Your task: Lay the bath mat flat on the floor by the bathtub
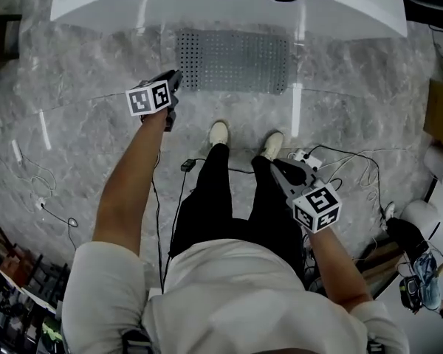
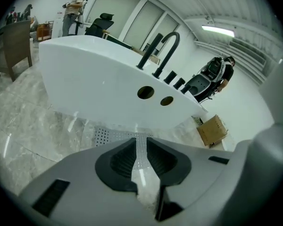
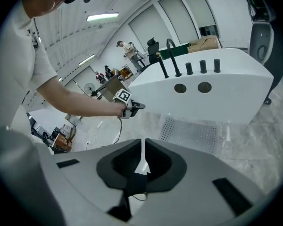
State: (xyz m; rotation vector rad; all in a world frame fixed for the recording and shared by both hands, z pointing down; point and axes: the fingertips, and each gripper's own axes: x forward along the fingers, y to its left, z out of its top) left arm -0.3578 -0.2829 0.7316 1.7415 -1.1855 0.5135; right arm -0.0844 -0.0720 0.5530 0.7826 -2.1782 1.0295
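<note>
The right gripper (image 1: 282, 168) is hanging down by the person's leg, well back from the bathtub (image 1: 133, 6). Its tongs are pressing together on nothing. Further out towards the bathtub, the left gripper (image 1: 173, 80) is hovering over the floor (image 1: 81, 124), just beside the near left corner of the bath mat (image 1: 232, 61). Its tongs are standing slightly parted and are gripping nothing either. Only marble and mat are showing through the gap.

The grey, hole-dotted mat is lying spread out on the floor, right up against the foot of the bathtub, with no fold or curl that I can see. The laying looks to me as good as done. What remains, I think, is a check of the corners and lifting the left gripper clear without catching the mat's edge.
</note>
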